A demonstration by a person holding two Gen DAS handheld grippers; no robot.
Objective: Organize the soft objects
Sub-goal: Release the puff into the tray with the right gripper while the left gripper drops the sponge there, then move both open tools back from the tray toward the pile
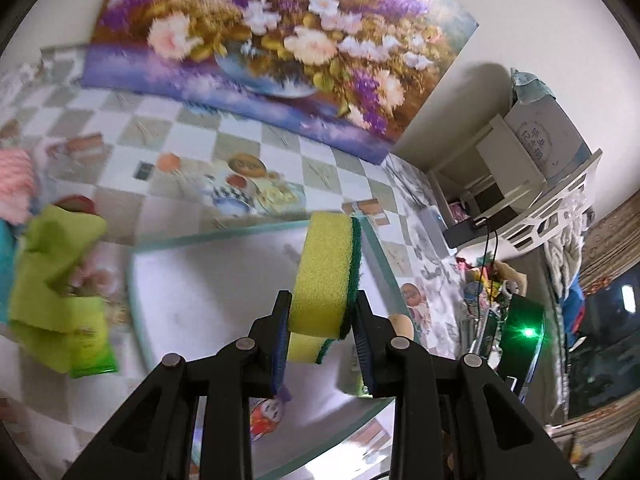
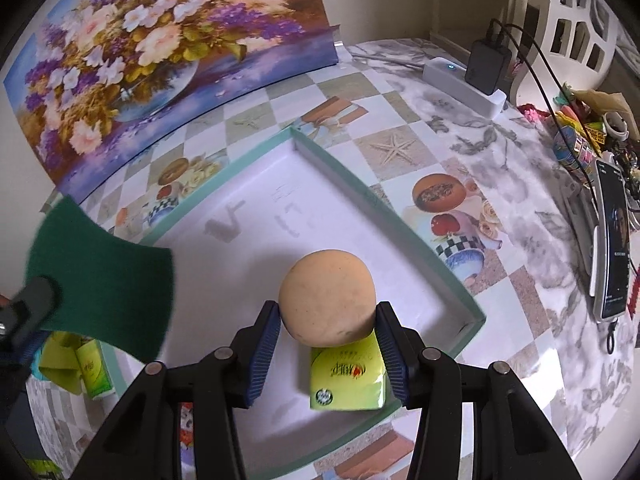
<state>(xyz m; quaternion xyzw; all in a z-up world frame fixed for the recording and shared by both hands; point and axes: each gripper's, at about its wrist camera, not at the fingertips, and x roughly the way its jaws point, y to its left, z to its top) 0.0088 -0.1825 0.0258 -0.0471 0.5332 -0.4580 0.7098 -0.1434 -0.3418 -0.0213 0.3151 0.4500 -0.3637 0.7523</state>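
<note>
My left gripper [image 1: 320, 320] is shut on a yellow sponge with a green scouring side [image 1: 326, 276], held upright over the shallow white tray with a teal rim [image 1: 208, 236]. The same sponge shows its green face [image 2: 100, 292] at the left of the right wrist view. My right gripper [image 2: 326, 334] is shut on a tan foam ball [image 2: 328, 300] above the tray [image 2: 384, 208]. Under the ball a green tissue pack [image 2: 346, 376] lies inside the tray. Left of the tray sit a lime-green cloth [image 1: 56, 276] and another green pack [image 1: 94, 356].
A flower painting [image 1: 280, 40] leans against the wall behind the tray. A pink fluffy item [image 1: 16, 176] lies at far left. A white power strip with a black charger [image 2: 472, 76], a phone [image 2: 612, 244] and clutter stand at right on the patterned tablecloth.
</note>
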